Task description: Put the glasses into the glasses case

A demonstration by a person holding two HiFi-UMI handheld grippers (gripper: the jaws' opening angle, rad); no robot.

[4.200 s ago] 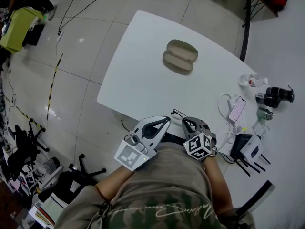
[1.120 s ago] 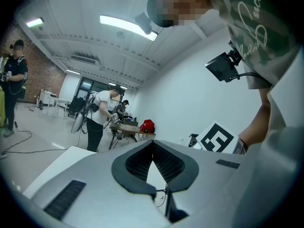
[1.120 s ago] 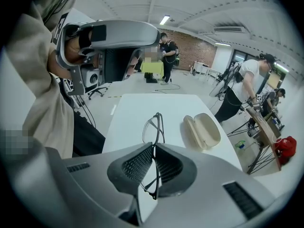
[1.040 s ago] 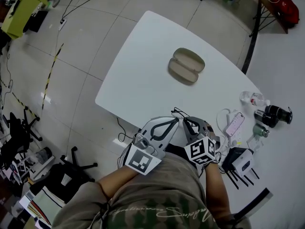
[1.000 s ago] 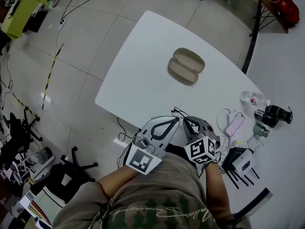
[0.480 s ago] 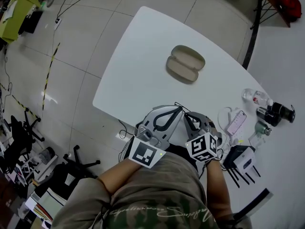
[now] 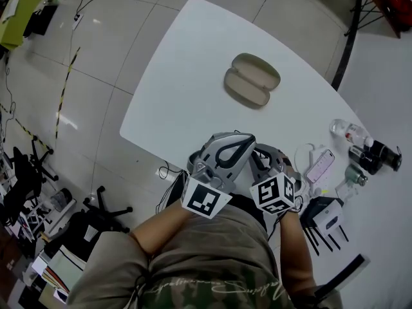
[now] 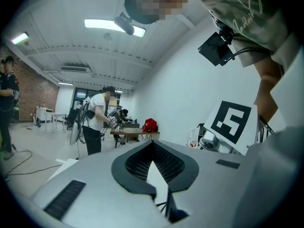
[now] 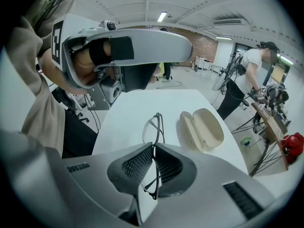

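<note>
Right gripper (image 9: 153, 146): jaws closed onto the glasses (image 9: 153, 126), clamping the thin dark frame edge-on between the ribbed pads. One lens rim projects beyond the jaw tips over the white table (image 9: 128, 110); the frame section below the pads runs into the gripper body and is cut off. Left gripper (image 8: 152, 145): jaw tips brought together, no object clamped between the pads. Thin dark lines low in the gap behind the tips cannot be identified. The left gripper view looks out into the room rather than at the table and shows a person (image 8: 97, 122) at a distant bench. In the head view the left gripper lies across the right one near the table's near edge, masking the right jaws and nearly all of the glasses; only each gripper's marker cube is clear. The glasses case (image 7: 252, 80) lies open on the table, both shells hollow side up, well apart from the grippers. A phone (image 7: 320, 165) lies near the right edge; its neighbours are too small to name.
</note>
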